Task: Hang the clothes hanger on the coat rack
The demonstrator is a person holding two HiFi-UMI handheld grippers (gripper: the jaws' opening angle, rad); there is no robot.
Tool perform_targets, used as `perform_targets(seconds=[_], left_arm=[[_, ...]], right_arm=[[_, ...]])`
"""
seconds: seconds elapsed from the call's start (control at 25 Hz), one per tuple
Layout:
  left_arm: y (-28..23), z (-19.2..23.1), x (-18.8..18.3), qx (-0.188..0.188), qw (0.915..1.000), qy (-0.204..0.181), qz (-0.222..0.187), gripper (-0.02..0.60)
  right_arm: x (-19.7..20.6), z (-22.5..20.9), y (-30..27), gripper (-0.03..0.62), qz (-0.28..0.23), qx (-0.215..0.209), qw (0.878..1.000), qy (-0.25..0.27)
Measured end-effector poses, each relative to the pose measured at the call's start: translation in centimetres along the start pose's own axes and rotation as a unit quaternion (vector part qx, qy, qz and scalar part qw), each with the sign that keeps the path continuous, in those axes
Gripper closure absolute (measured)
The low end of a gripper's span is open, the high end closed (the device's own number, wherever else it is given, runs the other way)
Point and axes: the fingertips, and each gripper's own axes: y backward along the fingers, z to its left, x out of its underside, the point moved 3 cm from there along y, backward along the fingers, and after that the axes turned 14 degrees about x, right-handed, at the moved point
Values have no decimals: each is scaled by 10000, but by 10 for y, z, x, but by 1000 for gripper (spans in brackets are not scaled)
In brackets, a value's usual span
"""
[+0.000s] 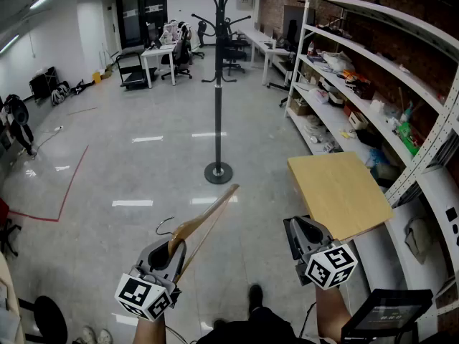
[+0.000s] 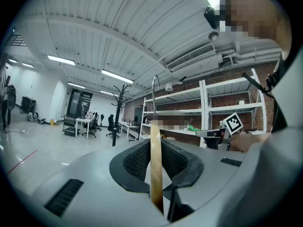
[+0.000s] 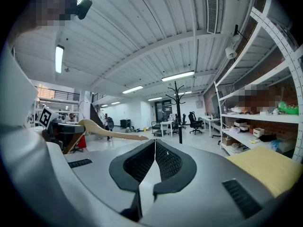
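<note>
Head view, listing left to right. Item one: left gripper [image 1: 174, 249], lower left, is clamping the wooden clothes hanger [image 1: 206, 215] near its middle. The left gripper view is showing the jaws pressing on both faces of the wood, with the wire hook [image 2: 154, 96] standing up beyond them. One arm of the hanger is slanting up and rightward over the floor [image 1: 143, 163]. Item two: coat rack [image 1: 219, 84], black, upright on a round base, is standing straight ahead on open floor, well apart from the hanger. Its curved pegs are carrying nothing that can be made out. Item three: right gripper [image 1: 300, 228], lower right, is holding nothing. The right gripper view is showing its jaws pressed together with no object between them. Item four: pale wooden board [image 1: 341, 192] is lying just beyond the right gripper, beside white shelving [image 1: 373, 77] that is running along the brick wall. Step in hand, by judgement: carrying, since the hanger is being gripped and the approach to the rack is not yet made. Next move, by judgement: closing the gap to the rack, raising the left gripper to peg height, and turning the hanger so the hook's open side is facing a peg before lowering it on. The free right gripper is looking available for steadying the far end.
</note>
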Motion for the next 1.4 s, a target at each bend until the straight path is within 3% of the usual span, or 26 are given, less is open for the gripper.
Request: perform_targets(seconds=[0.84, 1.16, 1.4], left_arm=[[-185, 88, -40, -119, 9996, -244, 12, 529], [-226, 114, -50, 12, 9994, -286, 199, 529], [-260, 153, -47, 191, 9994, -196, 205, 529]], right_arm=[[-47, -107, -186, 586, -278, -855, 9958, 200], [-55, -115, -233, 586, -301, -1185, 9922, 258], [-49, -123, -280, 586, -236, -1154, 9929, 139]])
